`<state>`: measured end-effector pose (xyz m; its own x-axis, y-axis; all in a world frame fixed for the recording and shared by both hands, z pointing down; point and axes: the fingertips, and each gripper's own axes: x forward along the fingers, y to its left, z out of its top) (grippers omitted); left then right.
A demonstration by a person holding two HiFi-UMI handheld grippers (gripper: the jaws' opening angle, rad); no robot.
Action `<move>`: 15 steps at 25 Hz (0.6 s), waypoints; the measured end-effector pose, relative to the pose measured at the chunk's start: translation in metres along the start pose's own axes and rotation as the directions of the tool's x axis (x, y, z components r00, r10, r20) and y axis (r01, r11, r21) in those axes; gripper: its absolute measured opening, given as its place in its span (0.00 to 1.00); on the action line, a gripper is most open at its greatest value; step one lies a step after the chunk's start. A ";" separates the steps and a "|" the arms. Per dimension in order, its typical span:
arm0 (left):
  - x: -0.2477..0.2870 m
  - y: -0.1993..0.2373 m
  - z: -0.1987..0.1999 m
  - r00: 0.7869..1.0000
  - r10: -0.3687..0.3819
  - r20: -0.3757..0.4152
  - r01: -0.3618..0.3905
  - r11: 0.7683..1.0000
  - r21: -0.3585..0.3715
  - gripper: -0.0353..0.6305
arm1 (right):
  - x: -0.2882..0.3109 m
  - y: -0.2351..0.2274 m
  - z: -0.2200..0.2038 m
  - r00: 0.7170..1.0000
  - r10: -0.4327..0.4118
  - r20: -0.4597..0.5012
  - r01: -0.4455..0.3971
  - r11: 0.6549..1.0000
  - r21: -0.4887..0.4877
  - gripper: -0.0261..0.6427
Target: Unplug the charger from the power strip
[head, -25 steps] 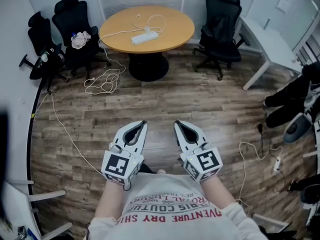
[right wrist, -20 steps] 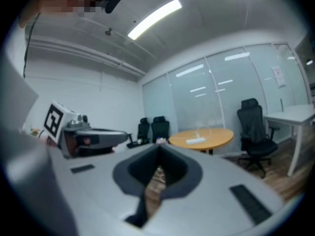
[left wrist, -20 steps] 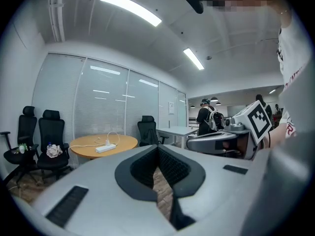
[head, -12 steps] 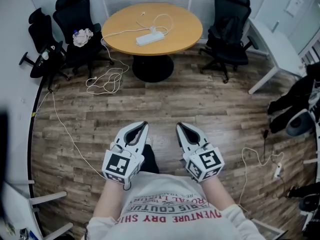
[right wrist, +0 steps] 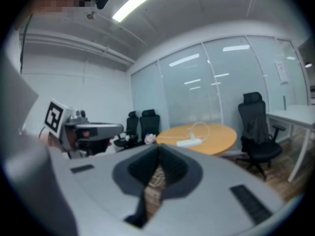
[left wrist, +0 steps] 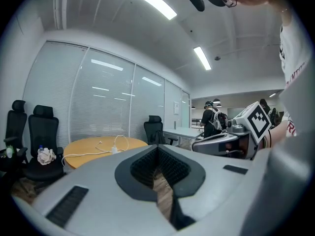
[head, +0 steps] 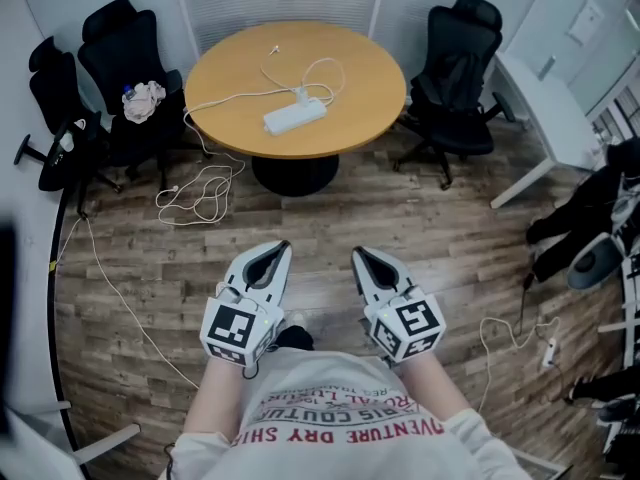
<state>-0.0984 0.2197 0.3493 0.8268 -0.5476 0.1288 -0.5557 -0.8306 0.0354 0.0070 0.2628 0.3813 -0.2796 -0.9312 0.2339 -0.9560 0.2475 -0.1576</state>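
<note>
Now the left tongs [head: 282, 247] and right tongs [head: 356, 254] are held side by side, a little apart, close before the person's shirt [head: 340, 423]. Each pair is closed tip to tip and grips nothing; only floor [head: 330, 213] shows through the hollow behind the tips. They were closed and empty like this a second ago too, in the same level, forward-pointing pose.

Beyond the tips lies bare wooden floor, with a loose white cable [head: 200, 193] coiled ahead and to the left of the left tongs.

Farther ahead stands the round desk [head: 365, 73]. It is nearer to the tongs than it was a second ago and looks larger in the head view, though still well apart from them. On it lies the power strip [head: 295, 117], with the charger [head: 301, 94] sitting on it and a white lead looping off behind. Neither has shifted on the desk.

Black chairs [head: 120, 63] flank the desk at both sides.
</note>
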 end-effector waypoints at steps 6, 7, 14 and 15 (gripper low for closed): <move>0.052 0.084 0.017 1.000 -0.006 0.013 0.006 1.000 -0.001 0.10 | 0.088 -0.022 0.030 1.000 -0.005 -0.011 0.004 1.000 -0.027 0.08; 0.059 0.094 0.017 1.000 -0.006 0.010 0.007 1.000 -0.003 0.10 | 0.100 -0.026 0.032 1.000 -0.009 -0.013 0.008 1.000 -0.028 0.08; 0.093 0.154 -0.007 0.999 0.031 -0.042 -0.033 0.998 -0.046 0.10 | 0.174 -0.052 0.031 0.998 0.008 -0.057 -0.008 1.000 0.000 0.08; 0.097 0.161 -0.010 0.998 0.042 -0.048 -0.044 0.998 -0.052 0.10 | 0.183 -0.056 0.030 0.998 0.018 -0.064 -0.018 1.000 -0.004 0.08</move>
<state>-0.1080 0.0339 0.3774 0.7976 -0.5764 0.1778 -0.5956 -0.7991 0.0812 0.0118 0.0700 0.4040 -0.3017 -0.9075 0.2924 -0.9511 0.2653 -0.1581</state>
